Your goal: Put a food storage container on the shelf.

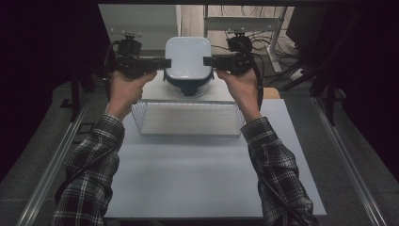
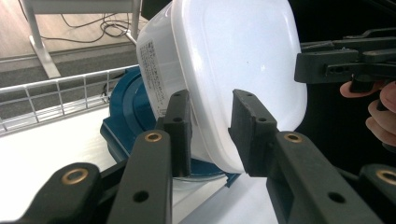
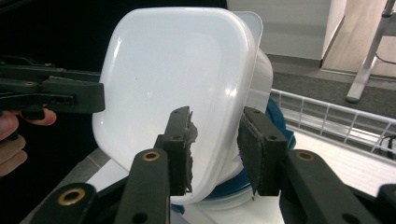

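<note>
While both grippers flank the white container (image 1: 187, 57) beyond the wire basket (image 1: 188, 133), left gripper (image 2: 210, 135) and right gripper (image 3: 215, 149) jaws stand apart astride its edges

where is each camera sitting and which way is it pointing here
High view: above the person's side of the table, looking forward and down; both forearms, the left gripper and the right gripper flank the white container over the wire basket.
Left gripper view: rides the left gripper, looking along its fingers at the container, with the blue lid behind.
Right gripper view: rides the right gripper, facing the container from the opposite side.
Shared: each gripper view shows the container and the other gripper beyond it.
</note>
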